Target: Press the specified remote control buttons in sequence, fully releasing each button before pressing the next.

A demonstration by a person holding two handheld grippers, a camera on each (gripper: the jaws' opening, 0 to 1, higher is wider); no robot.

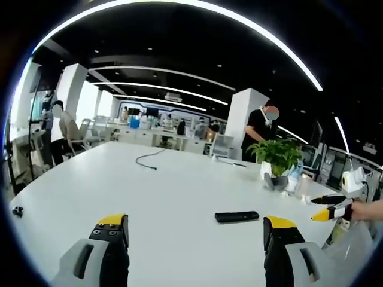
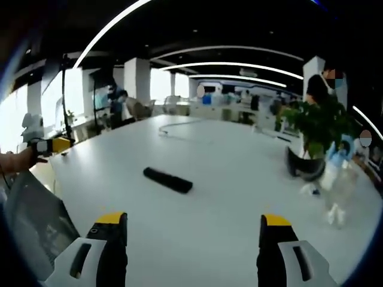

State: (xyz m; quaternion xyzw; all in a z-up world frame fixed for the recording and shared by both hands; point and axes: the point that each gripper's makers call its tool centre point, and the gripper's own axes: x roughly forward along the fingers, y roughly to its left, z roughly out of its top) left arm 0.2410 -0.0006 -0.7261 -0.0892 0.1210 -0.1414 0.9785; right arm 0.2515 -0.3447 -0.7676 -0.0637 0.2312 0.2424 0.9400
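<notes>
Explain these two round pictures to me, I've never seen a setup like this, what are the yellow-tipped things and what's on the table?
A person holds a two-fingered gripper in each hand, each with its own fisheye camera looking forward along its fingers. In the left gripper view the left gripper is open and holds nothing; the right gripper comes in from the right. In the right gripper view the right gripper is open too, and the left gripper shows at left. On the white table lie a black remote, a cable and a potted plant.

We see an open office: white desk (image 1: 167,191), dark ceiling with curved light strips (image 1: 197,95), white pillars (image 1: 242,116).
</notes>
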